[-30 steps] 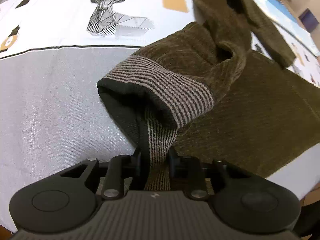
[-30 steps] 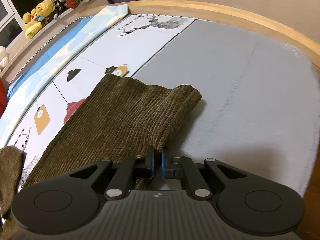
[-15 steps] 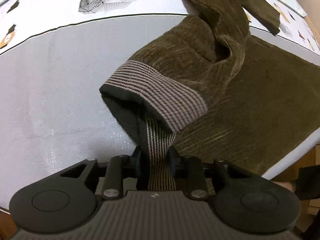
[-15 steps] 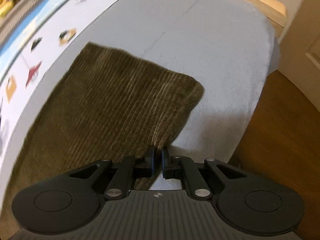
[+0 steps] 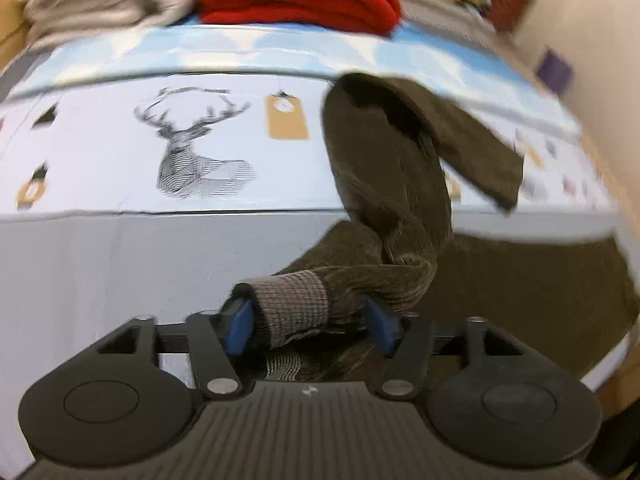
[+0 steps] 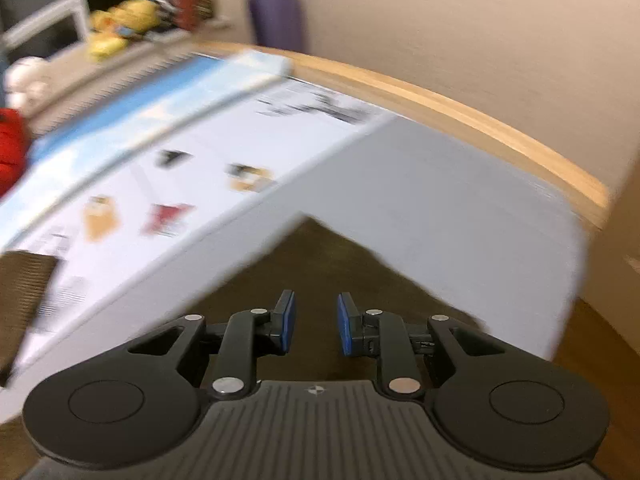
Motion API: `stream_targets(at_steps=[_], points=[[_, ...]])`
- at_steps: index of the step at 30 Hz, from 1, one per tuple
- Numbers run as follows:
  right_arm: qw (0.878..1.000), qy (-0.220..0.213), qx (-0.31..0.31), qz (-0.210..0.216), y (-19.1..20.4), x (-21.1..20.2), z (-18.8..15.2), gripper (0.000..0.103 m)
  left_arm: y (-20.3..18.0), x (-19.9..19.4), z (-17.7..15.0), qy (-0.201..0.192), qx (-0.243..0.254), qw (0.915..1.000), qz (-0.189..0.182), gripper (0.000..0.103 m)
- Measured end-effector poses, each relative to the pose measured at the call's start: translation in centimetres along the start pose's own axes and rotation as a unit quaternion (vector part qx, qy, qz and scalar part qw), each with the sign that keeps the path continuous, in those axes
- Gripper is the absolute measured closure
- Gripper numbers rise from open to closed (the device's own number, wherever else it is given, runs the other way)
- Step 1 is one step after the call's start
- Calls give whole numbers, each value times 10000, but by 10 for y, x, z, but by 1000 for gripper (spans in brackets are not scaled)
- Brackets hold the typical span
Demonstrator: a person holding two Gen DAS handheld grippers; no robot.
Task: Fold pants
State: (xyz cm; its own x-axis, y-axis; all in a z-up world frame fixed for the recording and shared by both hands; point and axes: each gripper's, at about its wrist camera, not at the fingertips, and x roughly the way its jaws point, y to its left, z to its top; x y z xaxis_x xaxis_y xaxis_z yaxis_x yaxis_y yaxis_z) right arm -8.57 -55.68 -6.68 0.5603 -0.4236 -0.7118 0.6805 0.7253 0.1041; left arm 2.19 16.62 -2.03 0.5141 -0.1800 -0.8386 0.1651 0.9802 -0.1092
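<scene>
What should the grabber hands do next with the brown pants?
Probably pull both grippers clear, then regrasp. The left gripper is open, with the striped waistband lying loose between its blue pads, and the right gripper is open over the brown pants, gripping nothing. One pant leg looks twisted, so it likely needs straightening next.

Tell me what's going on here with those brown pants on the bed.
A person with a handheld gripper in each hand is folding olive-brown corduroy pants on a bed. The left gripper is open, with the striped waistband lying loosely between its fingers. The right gripper is open too, holding nothing and hovering over a corner of the pants. One leg loops up and twists, so the fold isn't tidy yet. Both views are blurred.
</scene>
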Motion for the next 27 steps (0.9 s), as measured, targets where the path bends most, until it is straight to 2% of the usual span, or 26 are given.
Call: stream_targets(at_steps=[3,6,8,9,10,11,12,13,14,15,16,17,18,20,22,24,27], points=[[9983,-144,-167,539,28,-1,4,77,-23,20,-3,199,793,9956,461,20],[9934,-14,-374,1082,60,3,4,58,-35,42,-9,347,1550,9818,1039,18],[9892,102,-563,1351,82,5,0,56,-29,52,-13,388,1752,9761,1227,18],[9864,159,-700,1481,94,7,-1,56,-23,52,-15,367,1756,9761,1229,21],[9842,199,-797,1570,105,7,-3,56,-19,53,-12,293,1717,9767,1257,39],[9818,243,-884,1663,117,9,-6,56,-6,50,-12,227,1596,9785,1286,45],[9794,292,-964,1750,129,9,-11,56,9,51,-5,187,1227,9824,1394,60],[9772,342,-1044,1816,141,10,-16,56,31,57,4,261,549,9819,1795,63],[9748,406,-1132,1878,150,13,-17,56,53,59,11,353,-71,9761,2141,62],[9724,460,-1203,1946,160,15,-19,56,71,61,15,403,-620,9674,2422,69],[9694,533,-1262,2037,171,18,-22,56,82,61,19,360,-910,9544,2819,72],[9663,610,-1314,2127,181,19,-25,56,84,60,23,288,-940,9460,3089,71],[9627,694,-1368,2229,193,21,-28,56,83,59,27,229,-985,9442,3134,61],[9557,824,-1451,2424,219,24,-33,56,79,54,36,87,-1349,9494,2836,49],[9471,967,-1576,2624,244,26,-39,54,66,51,45,-93,-1445,9532,2655,49],[9373,1016,-1818,2793,272,26,-48,51,47,53,55,-266,-1262,9594,2506,49],[9226,1044,-2303,2915,314,28,-63,51,8,61,65,-474,-966,9758,1902,49]])
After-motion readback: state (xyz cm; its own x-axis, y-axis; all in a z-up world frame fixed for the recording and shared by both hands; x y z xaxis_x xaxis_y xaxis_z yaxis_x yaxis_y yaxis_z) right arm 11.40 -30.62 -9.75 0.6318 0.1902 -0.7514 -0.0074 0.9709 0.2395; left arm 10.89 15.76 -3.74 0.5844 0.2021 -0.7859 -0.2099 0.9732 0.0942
